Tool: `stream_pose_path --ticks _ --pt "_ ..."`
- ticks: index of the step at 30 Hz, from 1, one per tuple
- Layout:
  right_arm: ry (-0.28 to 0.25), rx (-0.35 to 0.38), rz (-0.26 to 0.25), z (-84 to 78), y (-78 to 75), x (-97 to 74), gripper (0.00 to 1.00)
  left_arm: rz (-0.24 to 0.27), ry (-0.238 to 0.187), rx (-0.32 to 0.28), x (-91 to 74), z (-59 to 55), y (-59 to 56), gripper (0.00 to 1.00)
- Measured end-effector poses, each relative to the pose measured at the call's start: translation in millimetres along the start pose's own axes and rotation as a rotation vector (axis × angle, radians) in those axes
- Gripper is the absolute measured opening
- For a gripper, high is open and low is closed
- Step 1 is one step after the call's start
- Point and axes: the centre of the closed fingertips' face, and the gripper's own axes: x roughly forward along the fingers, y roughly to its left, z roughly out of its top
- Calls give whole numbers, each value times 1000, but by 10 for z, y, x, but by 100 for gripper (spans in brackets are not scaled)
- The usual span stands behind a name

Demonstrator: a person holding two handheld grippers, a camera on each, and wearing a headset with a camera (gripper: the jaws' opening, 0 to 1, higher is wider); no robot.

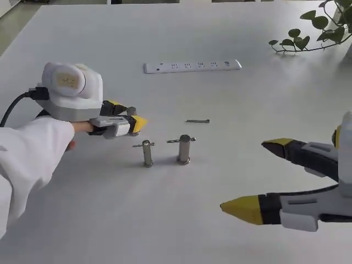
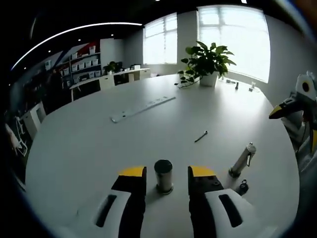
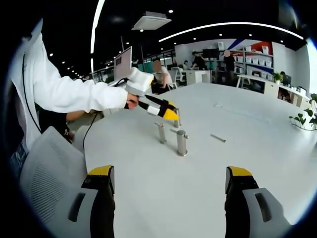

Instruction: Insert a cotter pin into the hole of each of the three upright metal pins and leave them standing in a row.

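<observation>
My left gripper (image 2: 167, 171) straddles the bare metal pin (image 2: 163, 177), jaws spread, not clamping. Closing off-centre could topple it. My right gripper (image 3: 169, 171) is spread wide, and 1 cotter pin (image 1: 197, 121) lies loose.

Read no text, brand or number.
Saw faint grey marks near one end of the white power strip (image 1: 192, 66), too small to make out as letters. Noted red wall panels (image 3: 260, 47) at the far side of the room and rows of boxes (image 2: 81, 65) on the shelves (image 2: 91, 57) below them, all too blurred to yield a word or a figure. Found nothing legible elsewhere.
</observation>
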Motion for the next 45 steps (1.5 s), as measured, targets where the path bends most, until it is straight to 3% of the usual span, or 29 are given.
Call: stream_pose_path --ticks 6,14,16,18,19,22,24,25,29,34,38,45 --pt "13 1 8 -40 16 -15 90 19 6 -2 14 -14 64 14" --pt "12 10 -2 -42 -5 -26 90 16 4 -30 32 -1 61 12" --pt "9 15 -2 -42 4 -19 89 21 -6 -64 31 3 71 12" --pt "8 12 -1 -42 16 -17 89 24 -2 -44 29 2 74 12" --pt "9 11 0 -42 21 -16 89 36 2 -1 25 2 88 11" --pt "4 10 0 -29 24 -25 89 53 8 18 13 0 115 11" --pt "3 9 -2 -22 18 -34 89 62 5 -2 -10 6 149 11" --pt "2 7 -5 -13 6 -41 89 56 -5 -18 -36 21 152 11" --pt "-7 6 -11 12 -17 -68 89 58 -30 16 -181 127 160 11" --pt "-15 2 -23 35 -59 -88 89 65 -64 -21 -395 241 199 11" --pt "-32 4 -28 76 -74 -115 89 65 -83 1 -610 318 175 11" --pt "-38 10 -41 74 -99 -159 90 43 -119 40 -904 479 12 11"
